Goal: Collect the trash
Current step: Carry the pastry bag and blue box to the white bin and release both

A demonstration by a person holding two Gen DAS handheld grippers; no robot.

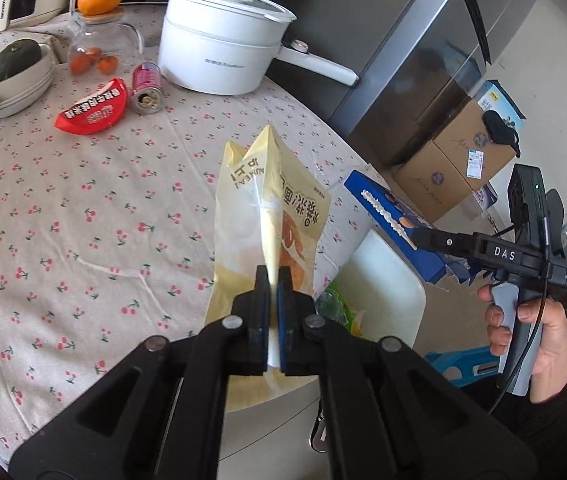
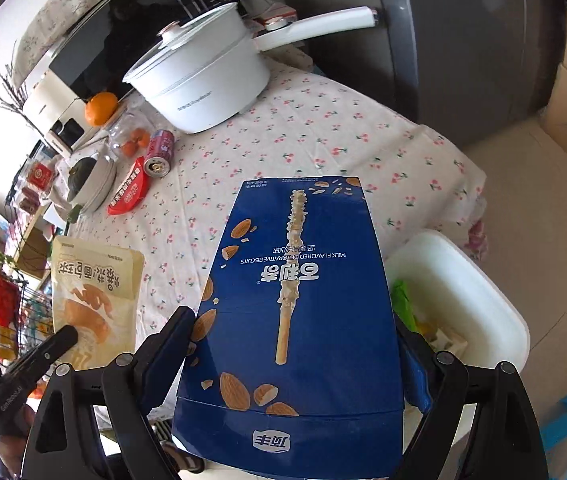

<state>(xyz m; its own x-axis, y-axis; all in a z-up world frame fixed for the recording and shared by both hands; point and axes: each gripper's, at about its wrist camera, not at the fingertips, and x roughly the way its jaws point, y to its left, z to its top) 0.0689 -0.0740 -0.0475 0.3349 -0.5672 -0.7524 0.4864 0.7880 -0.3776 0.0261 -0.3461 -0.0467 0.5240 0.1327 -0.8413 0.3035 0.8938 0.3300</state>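
My left gripper (image 1: 273, 280) is shut on a yellow snack bag (image 1: 271, 208) and holds it upright above the table's near edge; the bag also shows in the right wrist view (image 2: 91, 292). My right gripper (image 2: 295, 328) is shut on a blue biscuit box (image 2: 295, 300), held flat between its fingers; the box also shows in the left wrist view (image 1: 391, 216). A white trash bin (image 1: 387, 292) stands below the table edge with green and yellow trash inside (image 2: 455, 292). A red wrapper (image 1: 93, 108) and a red can (image 1: 147, 88) lie on the table.
A white pot with a long handle (image 1: 219, 40), a glass jar topped with an orange (image 1: 99, 40), and a bowl with a green vegetable (image 1: 15, 76) stand at the table's far side. Cardboard boxes (image 1: 455, 160) and a grey fridge (image 1: 423, 60) stand to the right.
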